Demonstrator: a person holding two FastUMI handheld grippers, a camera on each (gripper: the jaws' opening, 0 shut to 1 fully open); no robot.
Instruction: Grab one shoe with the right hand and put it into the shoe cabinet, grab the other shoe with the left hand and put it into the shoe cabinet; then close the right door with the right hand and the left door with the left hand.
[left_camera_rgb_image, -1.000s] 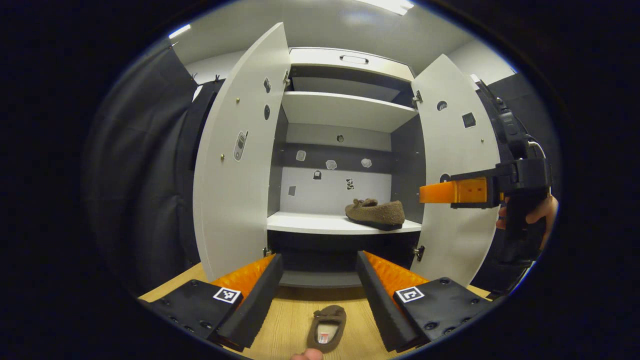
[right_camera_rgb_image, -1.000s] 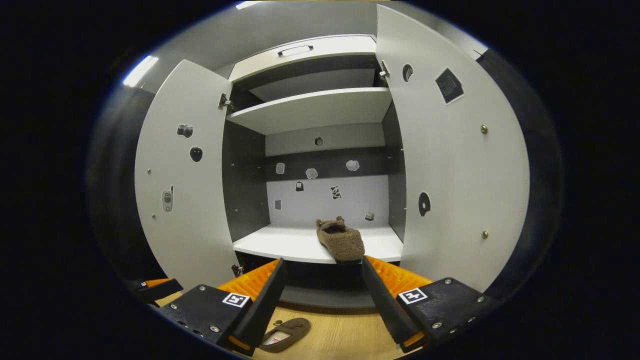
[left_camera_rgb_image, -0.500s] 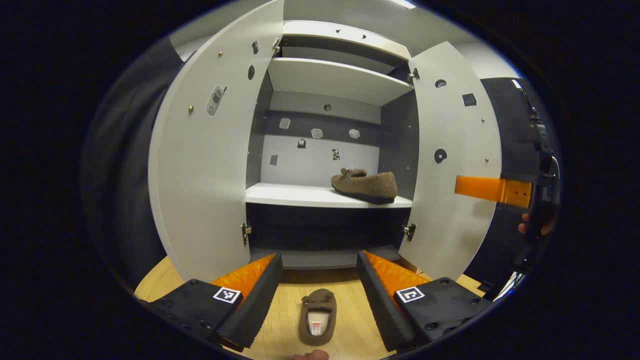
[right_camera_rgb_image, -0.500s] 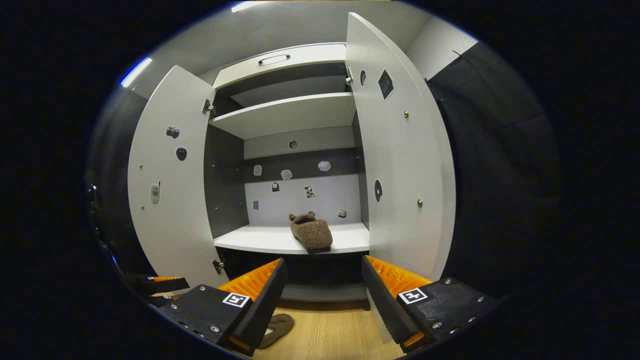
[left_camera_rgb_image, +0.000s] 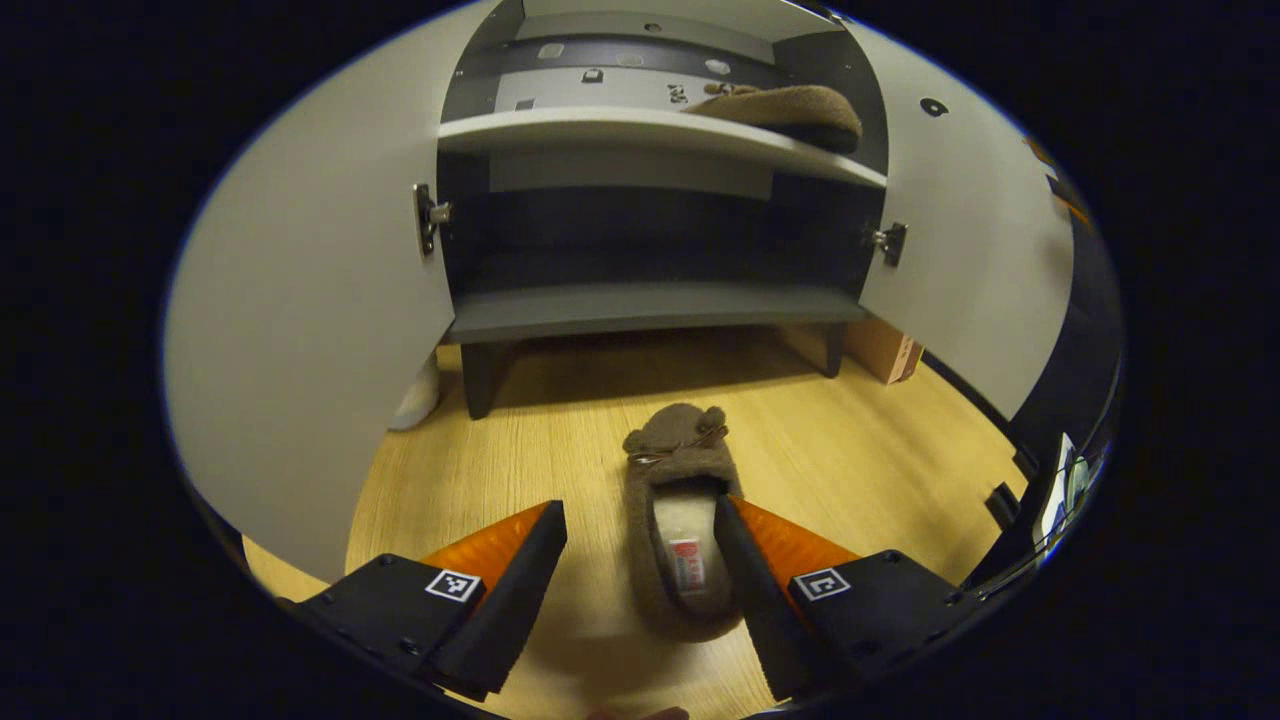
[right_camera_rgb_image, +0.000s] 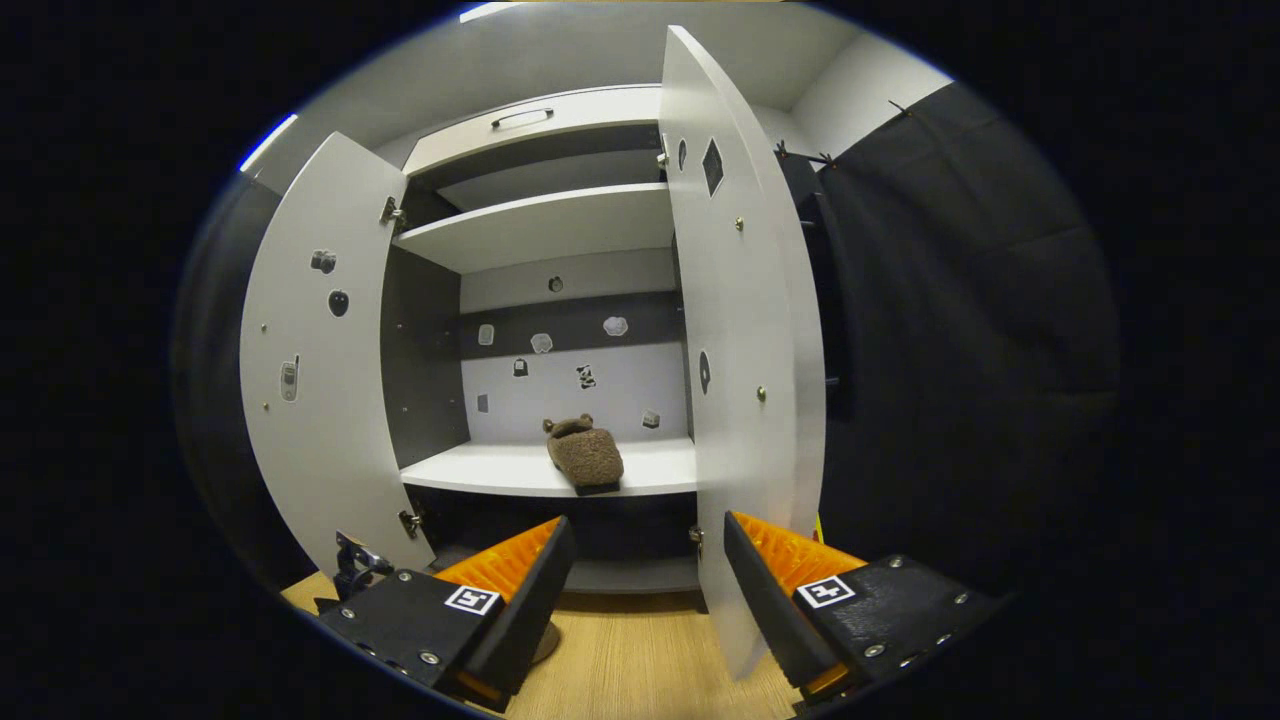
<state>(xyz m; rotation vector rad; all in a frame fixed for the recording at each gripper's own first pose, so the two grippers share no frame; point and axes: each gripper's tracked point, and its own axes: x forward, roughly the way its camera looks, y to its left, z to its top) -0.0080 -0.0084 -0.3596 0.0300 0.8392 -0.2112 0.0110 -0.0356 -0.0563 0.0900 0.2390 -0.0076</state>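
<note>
A brown fuzzy shoe (left_camera_rgb_image: 680, 520) lies on the wooden floor (left_camera_rgb_image: 500, 450), toe toward the shoe cabinet (left_camera_rgb_image: 640, 310). My left gripper (left_camera_rgb_image: 640, 580) hangs open just above its heel end, the right finger over the shoe's opening. The other brown shoe (left_camera_rgb_image: 785, 105) rests on the cabinet's white shelf (left_camera_rgb_image: 600, 125), seen also as the shoe (right_camera_rgb_image: 583, 455) on the shelf (right_camera_rgb_image: 500, 470) in the right gripper view. My right gripper (right_camera_rgb_image: 645, 590) is open and holds nothing, in front of the right door (right_camera_rgb_image: 745, 350). Both doors stand open, the left door (right_camera_rgb_image: 315, 370) swung wide.
A cardboard box (left_camera_rgb_image: 885, 350) sits on the floor behind the right door (left_camera_rgb_image: 975, 250). A pale object (left_camera_rgb_image: 415, 395) lies under the left door (left_camera_rgb_image: 300, 330). Black cloth wall (right_camera_rgb_image: 950, 350) closes the right side.
My left gripper has tilted down and dropped toward the shoe on the floor, which now lies between its fingers. My right gripper has drawn back to the right, off the shelf.
</note>
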